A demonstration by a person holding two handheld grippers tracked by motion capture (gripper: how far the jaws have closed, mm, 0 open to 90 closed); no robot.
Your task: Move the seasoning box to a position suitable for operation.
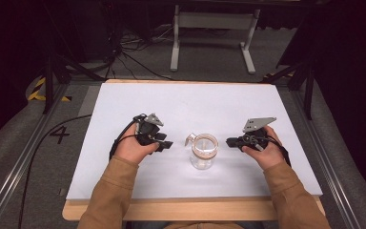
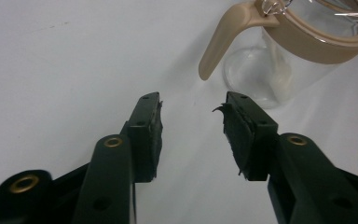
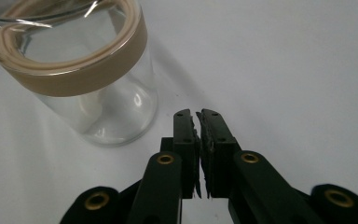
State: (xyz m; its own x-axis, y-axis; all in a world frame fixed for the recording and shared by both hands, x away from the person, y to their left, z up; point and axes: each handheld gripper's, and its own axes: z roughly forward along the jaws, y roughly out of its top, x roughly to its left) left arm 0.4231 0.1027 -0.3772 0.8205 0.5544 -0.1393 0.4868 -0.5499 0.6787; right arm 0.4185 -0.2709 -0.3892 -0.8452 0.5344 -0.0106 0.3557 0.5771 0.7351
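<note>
A clear glass jar (image 1: 203,151) with a tan rubber rim stands upright near the middle of the white table top (image 1: 186,105). A tan tab (image 2: 219,42) hangs from the jar's rim (image 2: 307,44) on its left side. My left gripper (image 1: 166,143) sits just left of the jar, open, with nothing between its jaws (image 2: 192,112). My right gripper (image 1: 231,141) is just right of the jar, shut on nothing (image 3: 198,114). The jar (image 3: 86,70) looks empty and has no lid on it.
A wooden strip (image 1: 190,210) runs along the table's front edge. Beyond the table stand a white metal frame (image 1: 214,36), black cables (image 1: 133,52) on the floor and dark stands at both sides. A "4" (image 1: 59,134) is marked at the left.
</note>
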